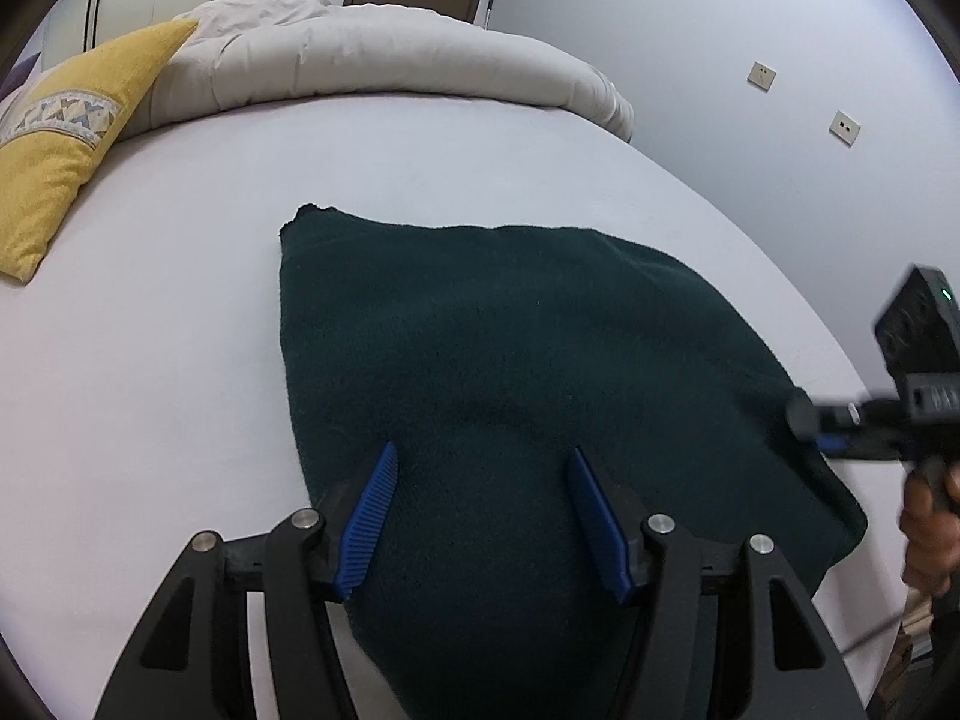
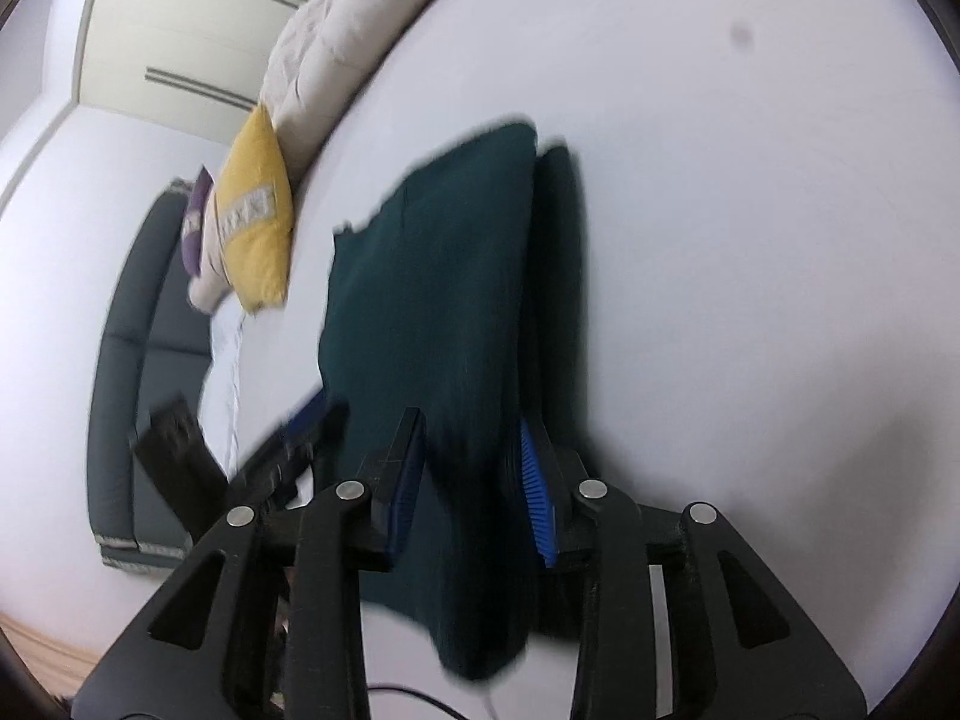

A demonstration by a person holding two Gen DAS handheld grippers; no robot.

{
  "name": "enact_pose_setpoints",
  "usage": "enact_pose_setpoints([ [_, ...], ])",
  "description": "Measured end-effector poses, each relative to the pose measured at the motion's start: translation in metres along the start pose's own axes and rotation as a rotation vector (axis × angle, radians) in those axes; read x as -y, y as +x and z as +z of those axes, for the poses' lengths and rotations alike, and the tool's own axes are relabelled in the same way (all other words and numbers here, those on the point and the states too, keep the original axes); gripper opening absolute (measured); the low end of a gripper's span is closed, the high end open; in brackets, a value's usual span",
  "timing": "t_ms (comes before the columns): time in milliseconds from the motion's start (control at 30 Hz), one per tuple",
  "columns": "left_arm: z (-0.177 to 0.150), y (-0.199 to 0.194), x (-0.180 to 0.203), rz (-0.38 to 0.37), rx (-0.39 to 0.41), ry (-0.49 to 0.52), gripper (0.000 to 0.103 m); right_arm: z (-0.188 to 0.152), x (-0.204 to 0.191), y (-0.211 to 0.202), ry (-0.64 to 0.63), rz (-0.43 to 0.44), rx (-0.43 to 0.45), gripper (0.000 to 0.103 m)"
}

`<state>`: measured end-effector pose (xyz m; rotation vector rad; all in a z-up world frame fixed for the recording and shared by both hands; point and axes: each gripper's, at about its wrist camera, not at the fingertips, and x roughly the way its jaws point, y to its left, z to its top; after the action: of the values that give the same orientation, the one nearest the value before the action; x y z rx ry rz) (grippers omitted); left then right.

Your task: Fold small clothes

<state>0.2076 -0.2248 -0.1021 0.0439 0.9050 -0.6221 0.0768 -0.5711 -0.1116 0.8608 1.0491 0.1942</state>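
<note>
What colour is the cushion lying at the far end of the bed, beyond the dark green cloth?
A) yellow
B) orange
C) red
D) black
A: the cushion is yellow with a pale patterned band, lying on the white bed beyond the dark green cloth.

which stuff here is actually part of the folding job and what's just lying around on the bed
Part of the job:
- dark green cloth, spread on the white bed sheet
- left claw, open over the cloth
- right claw, its fingers either side of a raised part of the cloth

Just lying about:
- yellow pillow
- beige duvet, bunched at the far edge
- purple cushion
</note>
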Motion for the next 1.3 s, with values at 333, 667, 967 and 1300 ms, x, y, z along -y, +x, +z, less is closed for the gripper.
enact_pose_setpoints([
  [333,-0.010,-0.002,0.000,0.004,-0.004,0.040,0.063,-0.074,0.033,-0.001,0.002,0.000,-0.014,0.007],
  [667,-0.007,-0.020,-0.005,0.012,-0.008,0.056,0.063,-0.089,0.032,-0.035,0.009,-0.102,0.039,0.023],
  [967,0.050,-0.008,0.004,0.082,0.039,0.063,0.063,-0.018,-0.037,-0.015,-0.148,0.067,0.061,0.023],
  [1300,0.051,0.045,-0.017,0.083,-0.093,0.004,0.067,0.084,-0.017,0.056,0.017,0.049,-0.013,0.017],
])
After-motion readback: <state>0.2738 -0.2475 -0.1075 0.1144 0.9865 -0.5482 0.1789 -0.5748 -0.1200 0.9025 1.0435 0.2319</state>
